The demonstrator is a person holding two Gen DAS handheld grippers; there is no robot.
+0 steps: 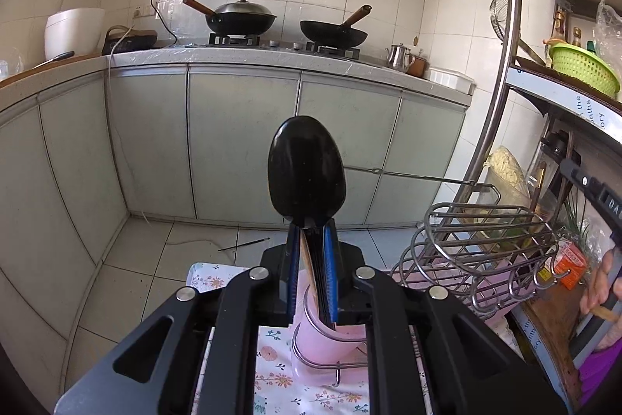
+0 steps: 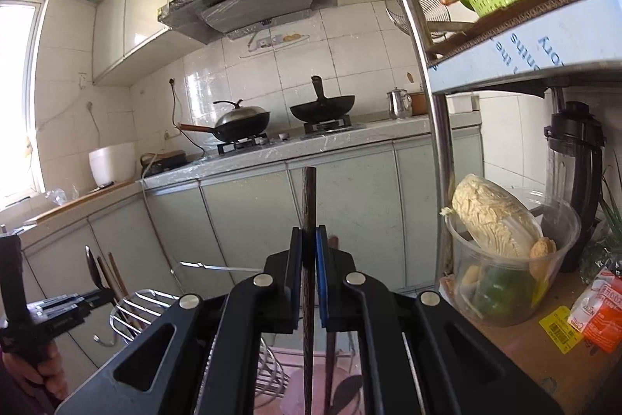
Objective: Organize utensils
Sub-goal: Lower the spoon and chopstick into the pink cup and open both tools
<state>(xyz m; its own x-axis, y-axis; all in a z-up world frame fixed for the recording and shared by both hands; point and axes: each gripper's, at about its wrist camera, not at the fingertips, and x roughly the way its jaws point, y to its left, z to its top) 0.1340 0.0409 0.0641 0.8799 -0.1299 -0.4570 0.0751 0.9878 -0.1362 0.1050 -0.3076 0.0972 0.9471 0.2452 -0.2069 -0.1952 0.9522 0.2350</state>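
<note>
Above the pink cup (image 1: 330, 345), my left gripper (image 1: 313, 255) clamps a black spoon (image 1: 306, 168) bowl-up, its jaws nearly closed on the handle, seemingly poised for slotting beside the wire rack (image 1: 482, 251). Right of that cup in the right wrist view, my right gripper (image 2: 310, 271) pinches a dark chopstick (image 2: 309, 205) upright, likely bound there too.

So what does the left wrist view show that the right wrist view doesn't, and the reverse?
Left wrist only: the left tongs shut on a black spoon above a pink cup, over a floral cloth.

Right wrist only: the right tongs shut on a dark chopstick, plus the range hood's front and a window.

Both: two woks on the stove, the wire rack, the green basket, and the cabbage in its clear tub.
</note>
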